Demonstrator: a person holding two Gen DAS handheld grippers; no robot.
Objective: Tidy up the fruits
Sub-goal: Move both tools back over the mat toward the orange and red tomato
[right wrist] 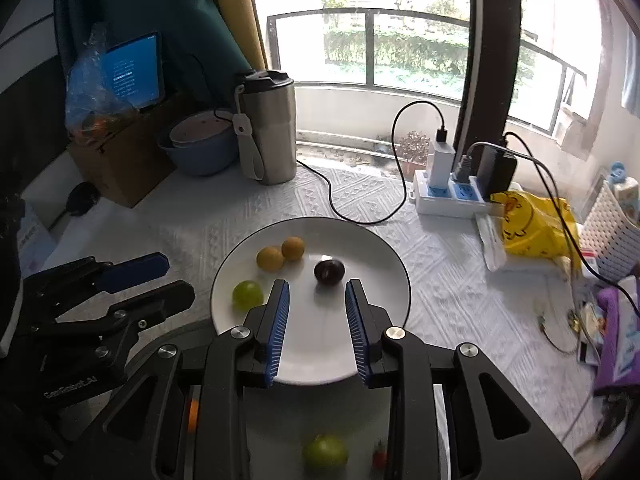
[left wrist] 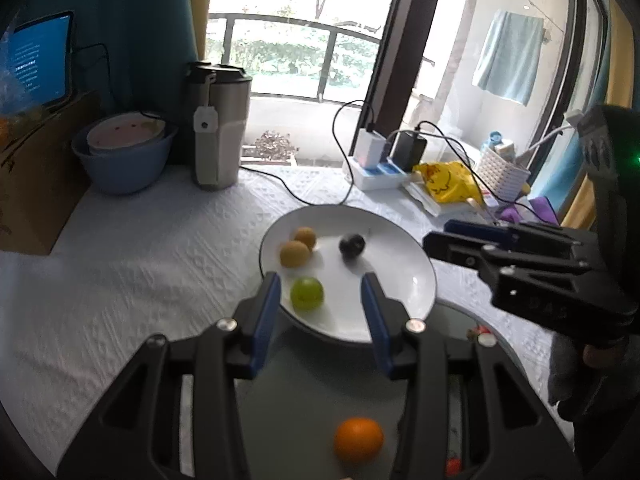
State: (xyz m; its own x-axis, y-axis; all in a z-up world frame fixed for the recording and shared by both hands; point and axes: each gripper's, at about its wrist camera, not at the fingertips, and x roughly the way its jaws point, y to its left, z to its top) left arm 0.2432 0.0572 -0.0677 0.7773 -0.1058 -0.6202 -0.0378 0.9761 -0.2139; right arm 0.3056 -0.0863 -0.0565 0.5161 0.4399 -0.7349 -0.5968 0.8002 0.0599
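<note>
A white plate (left wrist: 404, 256) (right wrist: 376, 256) on the table holds two small yellow-orange fruits (left wrist: 295, 254) (right wrist: 270, 258), a green fruit (left wrist: 306, 293) (right wrist: 247, 294) and a dark plum (left wrist: 352, 245) (right wrist: 329, 271). My left gripper (left wrist: 320, 292) is open and empty over the plate's near rim. An orange (left wrist: 358, 439) lies below it on a grey surface. My right gripper (right wrist: 316, 300) is open and empty above the plate, and shows in the left wrist view (left wrist: 448, 236). A second green fruit (right wrist: 325, 452) and a small red fruit (right wrist: 379, 456) lie beneath it.
A steel tumbler (left wrist: 218, 128) (right wrist: 268, 128), a blue bowl (left wrist: 124, 152), a cardboard box (left wrist: 36, 172) and a tablet (left wrist: 40, 60) stand at the back left. A power strip with chargers (right wrist: 452, 192), a yellow bag (right wrist: 532, 224) and a white basket (right wrist: 608, 236) stand at the right. A black cable (right wrist: 332, 200) runs behind the plate.
</note>
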